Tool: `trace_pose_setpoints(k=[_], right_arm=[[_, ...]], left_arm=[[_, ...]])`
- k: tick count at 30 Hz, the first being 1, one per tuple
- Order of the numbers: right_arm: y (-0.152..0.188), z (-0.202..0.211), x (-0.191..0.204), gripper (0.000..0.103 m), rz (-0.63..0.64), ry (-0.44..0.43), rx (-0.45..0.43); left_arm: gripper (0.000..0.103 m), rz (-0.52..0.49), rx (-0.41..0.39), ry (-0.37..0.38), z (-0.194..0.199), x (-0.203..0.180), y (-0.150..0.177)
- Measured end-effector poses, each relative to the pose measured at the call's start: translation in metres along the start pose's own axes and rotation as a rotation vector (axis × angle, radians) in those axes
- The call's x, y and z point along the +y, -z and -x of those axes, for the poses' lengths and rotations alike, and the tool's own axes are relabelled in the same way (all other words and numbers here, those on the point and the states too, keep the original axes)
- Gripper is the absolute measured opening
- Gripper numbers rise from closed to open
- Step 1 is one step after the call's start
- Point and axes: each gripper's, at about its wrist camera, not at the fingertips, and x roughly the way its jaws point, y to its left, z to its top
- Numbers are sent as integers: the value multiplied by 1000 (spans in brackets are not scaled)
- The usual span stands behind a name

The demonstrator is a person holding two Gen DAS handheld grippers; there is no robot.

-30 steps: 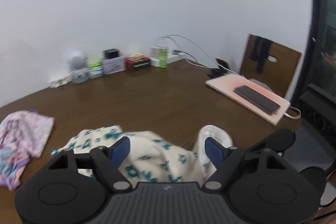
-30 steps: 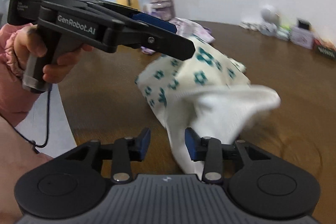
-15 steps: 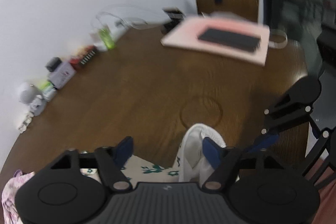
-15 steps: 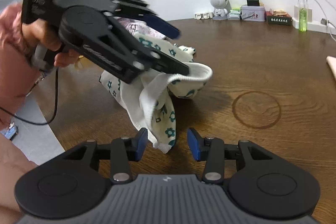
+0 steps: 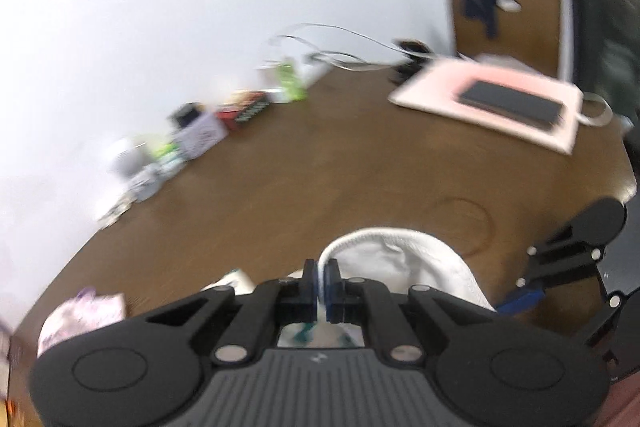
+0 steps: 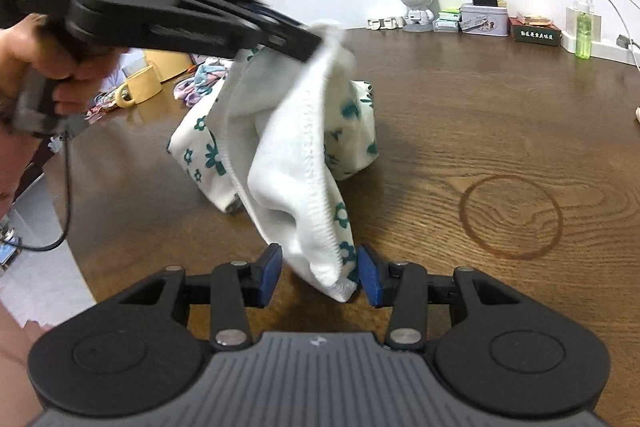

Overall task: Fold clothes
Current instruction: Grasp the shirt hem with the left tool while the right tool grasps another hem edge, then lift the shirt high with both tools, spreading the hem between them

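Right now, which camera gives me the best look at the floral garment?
The right wrist view: the floral garment hangs in full from the left hand-held gripper, its lower end between the open right hand-held gripper. The blurred left wrist view shows only its pinched white hem.

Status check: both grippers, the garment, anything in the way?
Left gripper shut on white floral garment, holding it up. Right gripper open, straddling its lower corner. Table ahead bare.

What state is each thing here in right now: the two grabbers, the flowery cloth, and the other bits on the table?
Left gripper: shut on the white hem of the floral garment.
Right gripper: open, the garment's lowest corner hanging between its fingers.
Floral garment: lifted at one edge, the rest bunched on the table.
Pink patterned clothes: crumpled, unfolded.
Yellow mug: tipped on its side.
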Motion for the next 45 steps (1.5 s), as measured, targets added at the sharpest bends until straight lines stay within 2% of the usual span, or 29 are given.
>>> trace_pose_setpoints(k=[4, 7, 10, 16, 21, 25, 28, 30, 32, 35, 36, 37, 38, 39, 41, 45], right_arm=[[-3, -12, 2, 34, -5, 42, -17], [-6, -19, 1, 19, -18, 65, -19], [-7, -23, 8, 9, 20, 103, -40], [-31, -8, 32, 8, 154, 199, -206], [-43, 4, 41, 8, 231, 231, -257], [-50, 12, 47, 8, 286, 252, -286], [-46, 13, 51, 8, 315, 254, -281], [-43, 14, 54, 8, 327, 249, -275], [-42, 15, 56, 8, 338, 244, -273], [-39, 17, 59, 8, 358, 235, -271], [-38, 18, 60, 8, 365, 230, -269], [-37, 18, 60, 8, 371, 226, -267], [-36, 19, 60, 8, 372, 222, -264], [-36, 19, 59, 8, 371, 218, -261], [-36, 19, 54, 8, 351, 210, -255], [-39, 11, 36, 8, 268, 217, -232]], left_arm=[[3, 66, -28, -53, 25, 18, 20], [3, 83, -37, -85, 41, 25, 40], [3, 80, -27, -96, 48, 25, 54], [14, 4, -68, -137, 50, 14, 60], [42, -115, -125, -231, 49, 5, 51], [42, -195, -121, -306, 37, 4, 43], [43, -240, -108, -290, 26, 11, 36], [49, -302, -103, -269, 18, 13, 31], [50, -376, -102, -245, 9, 15, 29], [50, -460, -131, -133, 1, 18, 31], [45, -478, -137, -97, 0, 19, 32], [36, -495, -137, -65, -2, 20, 32], [8, -507, -128, -45, -5, 20, 32], [2, -508, -126, -45, -7, 20, 32], [2, -484, -138, -72, -6, 21, 30], [2, -369, -189, -187, 5, 25, 17]])
